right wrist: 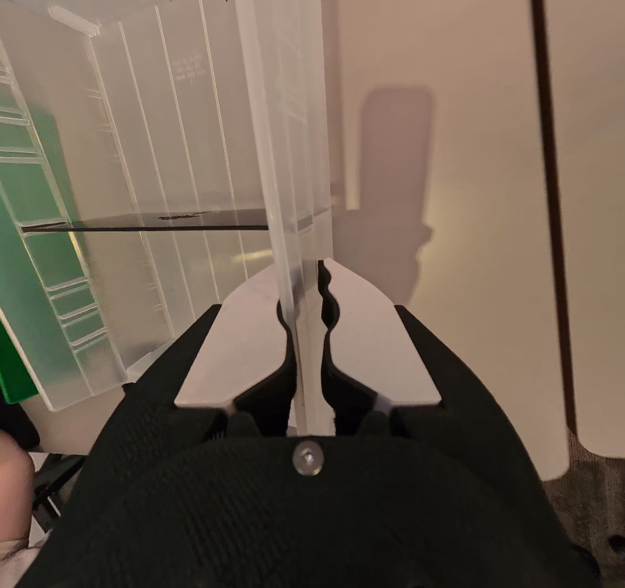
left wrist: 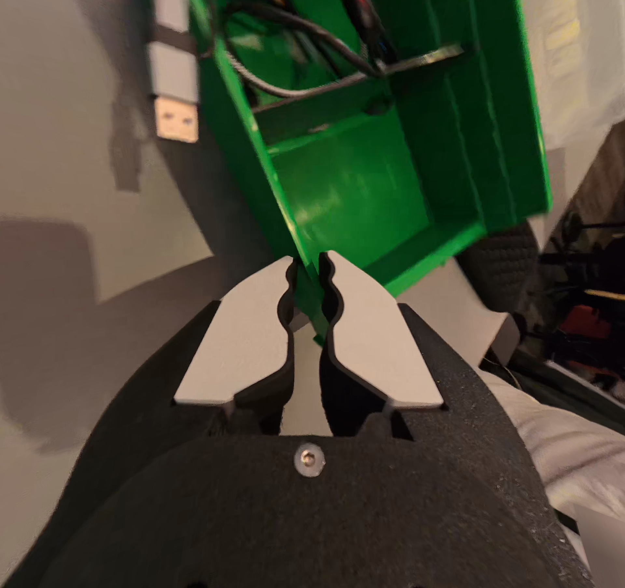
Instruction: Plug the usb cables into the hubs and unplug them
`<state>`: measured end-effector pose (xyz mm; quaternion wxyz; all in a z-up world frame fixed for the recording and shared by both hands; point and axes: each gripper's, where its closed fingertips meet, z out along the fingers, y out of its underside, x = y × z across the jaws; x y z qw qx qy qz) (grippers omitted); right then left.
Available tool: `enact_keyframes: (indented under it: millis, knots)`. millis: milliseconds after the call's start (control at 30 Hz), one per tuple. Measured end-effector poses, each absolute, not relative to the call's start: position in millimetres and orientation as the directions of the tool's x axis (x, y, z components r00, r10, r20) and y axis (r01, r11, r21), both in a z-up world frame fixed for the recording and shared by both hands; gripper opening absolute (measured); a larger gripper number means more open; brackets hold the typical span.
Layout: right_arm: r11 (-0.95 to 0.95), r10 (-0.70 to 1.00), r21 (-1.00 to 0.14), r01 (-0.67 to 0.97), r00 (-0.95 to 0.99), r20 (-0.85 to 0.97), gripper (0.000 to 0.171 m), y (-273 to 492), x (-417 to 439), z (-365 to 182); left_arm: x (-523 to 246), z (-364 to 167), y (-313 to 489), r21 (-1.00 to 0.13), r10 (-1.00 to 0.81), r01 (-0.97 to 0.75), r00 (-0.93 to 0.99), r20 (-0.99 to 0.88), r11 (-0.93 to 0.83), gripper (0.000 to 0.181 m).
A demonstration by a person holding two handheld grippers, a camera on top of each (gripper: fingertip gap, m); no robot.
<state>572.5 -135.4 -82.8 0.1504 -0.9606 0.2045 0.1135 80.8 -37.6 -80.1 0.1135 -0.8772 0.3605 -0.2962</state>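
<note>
2 bins are gripped at once. The left gripper (left wrist: 308,260) has its jaws pinching the near left wall of a green bin (left wrist: 355,193), which is tilted over the white surface (left wrist: 67,132). Black usb cables (left wrist: 304,34) lie tangled in the bin's far compartment, behind a divider. A grey hub (left wrist: 174,64) with a metal plug lies on the surface just left of the bin. The right gripper (right wrist: 313,267) has its jaws pinching the right wall of a clear plastic bin (right wrist: 152,132).
</note>
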Motion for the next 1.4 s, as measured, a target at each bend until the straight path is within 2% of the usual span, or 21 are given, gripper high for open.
enact_keyframes:
  millis: [233, 400, 700, 1000, 1167, 1267, 1300, 1400]
  knots:
    - [-0.908, -0.269, -0.222, -0.356, 0.900, -0.344, 0.011, -104.5, 505.4, -101.5, -32.9, -77.3, 18.3, -0.406, -0.512, -0.343, 0.731, 0.451, -0.847, 0.010]
    - [-0.934, -0.210, -0.212, -0.287, 0.923, -0.322, 0.010, -88.9, 457.8, -119.5, -109.3, -76.0, 15.4, -0.369, -0.424, -0.258, 0.754, 0.501, -0.893, 0.011]
    - [-0.928, -0.209, -0.235, -0.291, 0.924, -0.319, 0.010, -76.7, 436.0, -121.7, -227.0, -74.3, 14.1, -0.383, -0.143, 0.081, 0.840, 0.523, -0.920, 0.011]
    - [-0.920, -0.220, -0.253, -0.299, 0.928, -0.300, 0.008, -74.8, 443.7, -121.5, -277.1, -74.2, -24.0, -0.325, 0.017, 0.226, 0.843, 0.538, -0.918, 0.011]
    - [-0.923, -0.199, -0.266, -0.276, 0.938, -0.283, 0.008, -76.4, 442.5, -120.9, -271.2, -74.7, -37.8, -0.299, -0.021, 0.167, 0.843, 0.537, -0.939, 0.012]
    - [-0.897, -0.163, -0.360, -0.258, 0.948, -0.273, 0.011, -69.5, 445.9, -105.0, -263.9, -74.0, -41.7, -0.277, -0.031, 0.160, 0.816, 0.577, -0.947, 0.012]
    - [-0.868, -0.154, -0.426, -0.254, 0.954, -0.256, 0.012, -64.8, 447.5, -92.0, -262.3, -73.7, -42.5, -0.264, -0.023, 0.168, 0.803, 0.596, -0.950, 0.013]
    - [-0.706, -0.160, -0.691, -0.156, 0.985, -0.060, 0.033, -49.6, 454.2, -33.8, -261.2, -73.1, -43.3, -0.245, -0.017, 0.171, 0.789, 0.614, -0.954, 0.013]
